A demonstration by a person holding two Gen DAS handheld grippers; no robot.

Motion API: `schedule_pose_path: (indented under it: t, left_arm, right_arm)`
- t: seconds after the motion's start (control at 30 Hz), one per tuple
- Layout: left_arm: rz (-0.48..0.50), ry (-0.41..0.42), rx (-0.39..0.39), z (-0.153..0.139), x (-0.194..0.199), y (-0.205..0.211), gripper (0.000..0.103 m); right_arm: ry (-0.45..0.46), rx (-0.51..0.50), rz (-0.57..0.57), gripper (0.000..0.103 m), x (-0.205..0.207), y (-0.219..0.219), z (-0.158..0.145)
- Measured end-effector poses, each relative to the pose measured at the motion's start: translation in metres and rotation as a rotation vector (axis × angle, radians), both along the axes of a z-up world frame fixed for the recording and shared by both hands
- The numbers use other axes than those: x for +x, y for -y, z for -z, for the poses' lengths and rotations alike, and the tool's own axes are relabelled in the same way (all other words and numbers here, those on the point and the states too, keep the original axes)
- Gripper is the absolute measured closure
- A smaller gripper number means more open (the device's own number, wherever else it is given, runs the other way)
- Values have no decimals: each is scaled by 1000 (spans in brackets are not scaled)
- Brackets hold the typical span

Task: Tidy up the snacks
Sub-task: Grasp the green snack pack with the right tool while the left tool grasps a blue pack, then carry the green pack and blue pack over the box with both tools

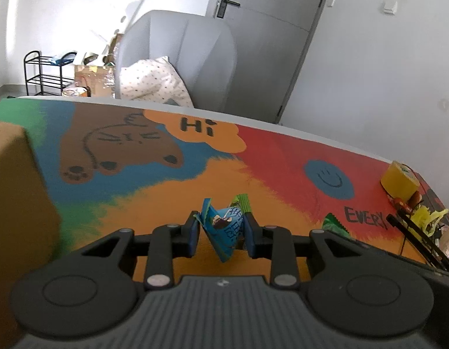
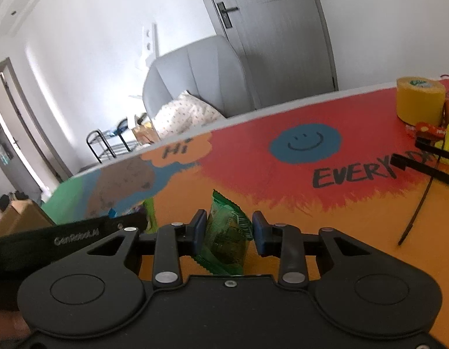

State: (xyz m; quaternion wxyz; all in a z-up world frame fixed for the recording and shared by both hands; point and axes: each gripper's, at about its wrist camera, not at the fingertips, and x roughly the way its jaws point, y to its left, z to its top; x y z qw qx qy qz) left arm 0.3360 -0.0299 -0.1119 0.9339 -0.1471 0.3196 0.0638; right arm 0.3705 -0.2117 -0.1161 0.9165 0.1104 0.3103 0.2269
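My left gripper (image 1: pixel 221 216) is shut on a small blue snack packet (image 1: pixel 226 234), crumpled between its blue pads just above the colourful table mat (image 1: pixel 154 203). A green packet (image 1: pixel 242 202) lies right behind it. In the right wrist view, my right gripper (image 2: pixel 229 215) is shut on a green snack packet (image 2: pixel 226 241) that stands upright between the pads. The left gripper's black body (image 2: pixel 79 234) shows at that view's left edge, with a light green packet (image 2: pixel 149 212) beside it. A brown cardboard box (image 1: pixel 18 203) stands close on the left.
A yellow tape roll (image 2: pixel 419 101) sits at the table's far right, with black straps and yellow and red items (image 2: pixel 434 145) beside it. A thin black cable (image 2: pixel 413 218) lies on the mat. A grey armchair (image 1: pixel 181 58) stands beyond the table's far edge.
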Motion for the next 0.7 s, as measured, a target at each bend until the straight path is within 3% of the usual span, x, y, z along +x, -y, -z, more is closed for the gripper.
schedule_pose_path:
  t: [0.33, 0.7]
  left_arm:
    - [-1, 68, 35, -38, -40, -8, 73]
    - [-17, 106, 34, -61, -68, -25, 73]
  right_arm:
    - [6, 56, 10, 71, -11, -5, -15]
    - [40, 76, 1, 71, -39, -14, -25]
